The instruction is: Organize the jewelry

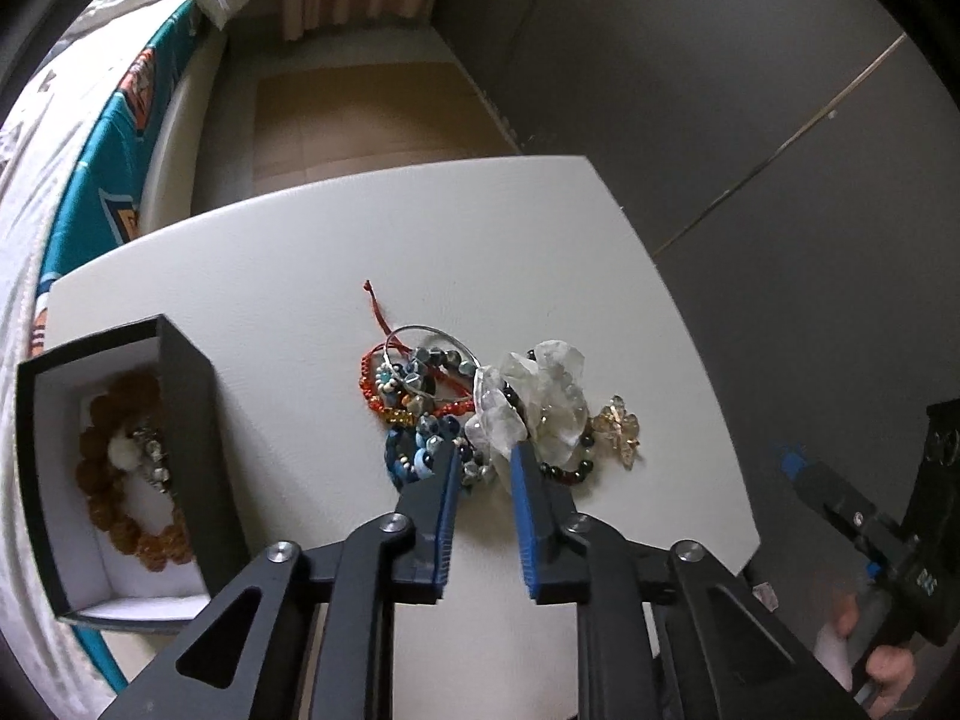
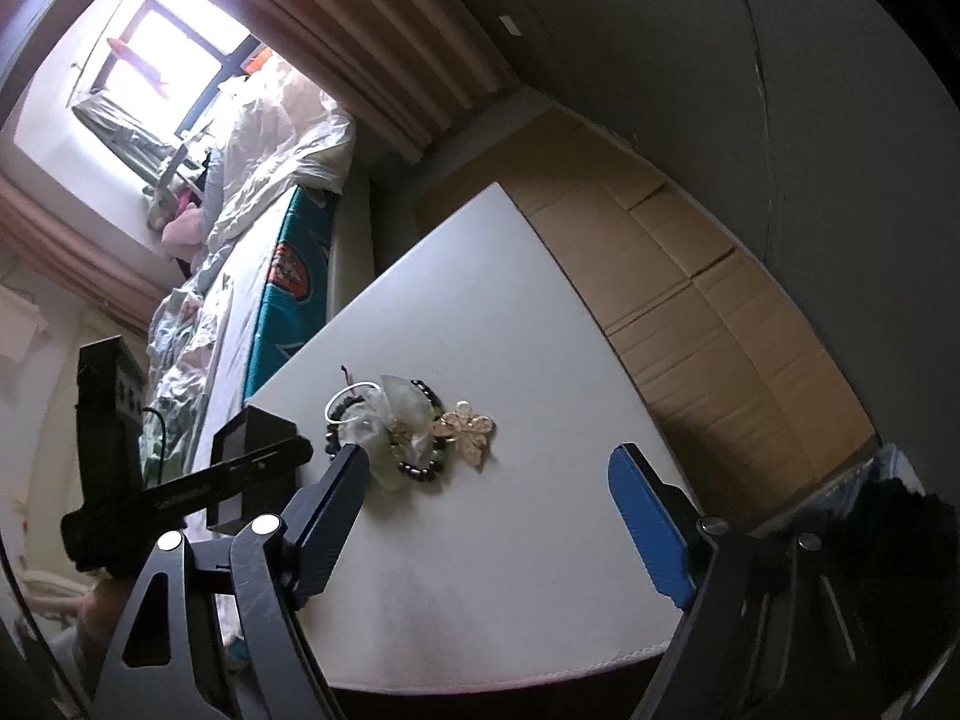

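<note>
Left wrist: left hand-held gripper (image 1: 485,450) narrowed but gripping nothing, tips in jewelry pile (image 1: 468,408) mid-bench (image 1: 270,276), box (image 1: 120,468) at 9 o'clock. Right hand-held gripper (image 2: 492,468) open, farther, pile at 11.

A white table (image 2: 480,300) stands beside a bed (image 2: 240,276) with a teal mattress (image 1: 102,180) and rumpled white bedding (image 2: 270,138). Daylight comes through a window (image 2: 162,42) framed by pinkish curtains (image 2: 372,42). Grey walls (image 1: 690,60) enclose a tan floor (image 2: 690,300).
</note>
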The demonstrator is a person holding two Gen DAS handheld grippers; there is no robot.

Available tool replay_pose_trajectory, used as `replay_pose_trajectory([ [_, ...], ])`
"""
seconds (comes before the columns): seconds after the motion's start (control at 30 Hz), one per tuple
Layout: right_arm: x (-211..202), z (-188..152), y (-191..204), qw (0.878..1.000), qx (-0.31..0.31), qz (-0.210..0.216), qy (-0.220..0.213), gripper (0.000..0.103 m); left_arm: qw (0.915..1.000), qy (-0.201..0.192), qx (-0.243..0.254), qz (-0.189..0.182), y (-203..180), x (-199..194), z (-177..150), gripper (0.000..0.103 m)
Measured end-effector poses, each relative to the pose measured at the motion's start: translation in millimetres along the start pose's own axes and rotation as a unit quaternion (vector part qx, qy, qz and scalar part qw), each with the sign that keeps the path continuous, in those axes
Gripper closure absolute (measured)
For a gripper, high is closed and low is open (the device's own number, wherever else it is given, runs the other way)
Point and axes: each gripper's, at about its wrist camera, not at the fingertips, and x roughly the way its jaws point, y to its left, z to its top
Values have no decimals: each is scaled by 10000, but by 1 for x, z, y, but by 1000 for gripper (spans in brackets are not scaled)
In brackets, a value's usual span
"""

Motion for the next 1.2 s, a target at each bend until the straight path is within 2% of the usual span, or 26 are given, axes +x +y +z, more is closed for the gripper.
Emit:
replay_pose_trajectory([
  [0.1, 7, 0, -2, 10000, 25, -11, 89, 28, 9997, 83, 21, 248, 0, 12, 2, 87],
  [0.2, 13, 0, 0, 9999, 46, -27, 138, 28, 9989, 145, -28, 448, 4, 19, 3, 88],
  [0.37, 25, 4, 5, 9997, 7, -59, 241, 28, 9988, 213, -139, 424, 13, 28, 4, 88],
  [0.43, 32, 8, 8, 9994, -25, -98, 319, 35, 9988, 172, -191, 408, 15, 27, 6, 94],
  [0.5, 39, 9, 12, 9990, -47, -150, 414, 47, 9990, 103, -201, 385, 15, 23, 7, 95],
  [0.63, 55, 16, 21, 9977, -212, -257, 594, 49, 9996, -15, -64, 267, 9, 5, 8, 95],
  [0.83, 82, 21, 41, 9916, -755, -517, 909, 52, 9997, -205, 62, 139, 4, -23, 9, 95],
  [0.97, 95, 22, 55, 9837, -1246, -735, 1067, 52, 9995, -287, 75, 108, 4, -36, 7, 95],
  [1.2, 115, 22, 66, 9683, -1975, -852, 1269, 52, 9994, -350, 22, 3, 9, -53, 0, 95],
])
